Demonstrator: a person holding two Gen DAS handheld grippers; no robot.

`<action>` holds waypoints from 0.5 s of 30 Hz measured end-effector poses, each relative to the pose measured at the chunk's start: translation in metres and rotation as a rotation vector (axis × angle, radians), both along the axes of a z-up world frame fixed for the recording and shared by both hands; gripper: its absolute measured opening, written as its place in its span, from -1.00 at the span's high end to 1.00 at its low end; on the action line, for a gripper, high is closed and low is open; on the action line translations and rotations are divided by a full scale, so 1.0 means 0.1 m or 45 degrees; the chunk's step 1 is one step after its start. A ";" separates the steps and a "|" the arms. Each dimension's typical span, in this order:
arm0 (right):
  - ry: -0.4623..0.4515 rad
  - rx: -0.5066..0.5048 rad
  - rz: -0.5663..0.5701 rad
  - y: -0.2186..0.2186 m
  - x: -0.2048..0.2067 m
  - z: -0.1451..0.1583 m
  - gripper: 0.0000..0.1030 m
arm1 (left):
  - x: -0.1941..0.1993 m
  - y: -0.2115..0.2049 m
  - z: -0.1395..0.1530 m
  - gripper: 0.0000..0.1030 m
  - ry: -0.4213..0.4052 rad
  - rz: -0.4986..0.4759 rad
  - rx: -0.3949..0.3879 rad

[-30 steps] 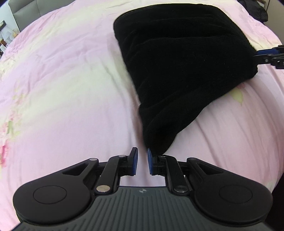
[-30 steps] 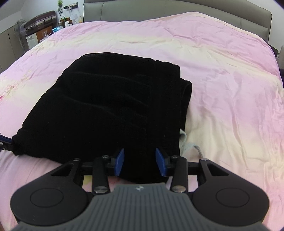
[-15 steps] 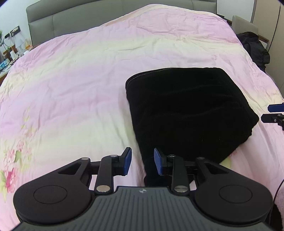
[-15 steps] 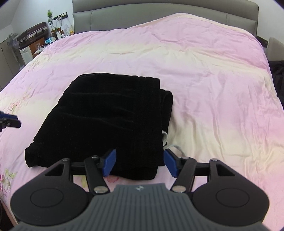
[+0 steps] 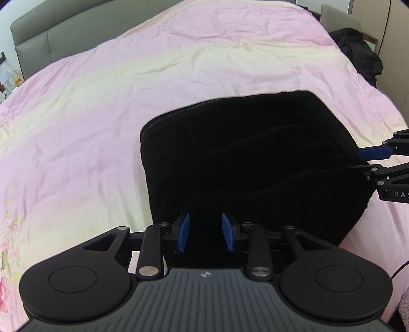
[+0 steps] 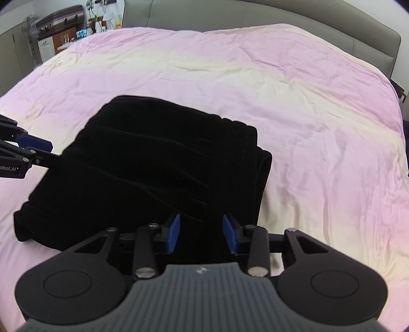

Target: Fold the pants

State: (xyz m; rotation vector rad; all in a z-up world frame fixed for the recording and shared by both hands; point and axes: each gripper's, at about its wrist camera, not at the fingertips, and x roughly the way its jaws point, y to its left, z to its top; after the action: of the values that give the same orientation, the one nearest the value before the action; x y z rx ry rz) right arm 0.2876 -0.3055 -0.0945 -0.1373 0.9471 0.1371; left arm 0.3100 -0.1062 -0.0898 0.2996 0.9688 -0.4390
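Your bed [image 5: 107,107] carries a pink and cream duvet, with a grey headboard [image 6: 281,18] behind it. The pants [image 5: 242,163] lie folded into a black block on the near part of the bed, ribbed waistband edge toward the headboard in your left view.

Your left tool [image 5: 205,235] points along the pants from their near edge, blue pads spread with black cloth between them but no pinch visible. In your right view the same tool [image 6: 33,150] comes in from the left at the pants' side, its body reading "obot.AI".

Your right tool [image 6: 201,236] sits likewise at the near edge, pads spread wider over the cloth. In your left view it [image 5: 368,159] reaches in from the right, fingertips at the pants' corner, marked "DAS"; the rest is cut off.
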 end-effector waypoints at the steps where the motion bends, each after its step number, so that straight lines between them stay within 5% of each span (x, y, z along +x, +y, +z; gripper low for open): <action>1: 0.007 -0.003 0.006 0.00 0.02 -0.04 0.34 | 0.03 -0.01 -0.06 0.27 0.011 -0.001 0.002; 3: 0.019 -0.002 0.020 -0.01 0.05 -0.12 0.34 | 0.05 -0.04 -0.19 0.10 -0.002 -0.010 0.047; 8: 0.095 0.057 -0.007 -0.08 0.17 -0.29 0.33 | 0.09 -0.06 -0.41 0.07 0.034 -0.009 0.062; 15: 0.130 0.082 0.003 -0.12 0.25 -0.04 0.34 | 0.23 0.09 -0.08 0.13 0.059 -0.037 -0.045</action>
State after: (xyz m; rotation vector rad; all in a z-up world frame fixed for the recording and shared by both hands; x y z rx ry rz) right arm 0.3125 -0.3179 -0.0987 -0.0721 1.0434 0.1781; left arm 0.3325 -0.0969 -0.0975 0.2728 1.0018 -0.4906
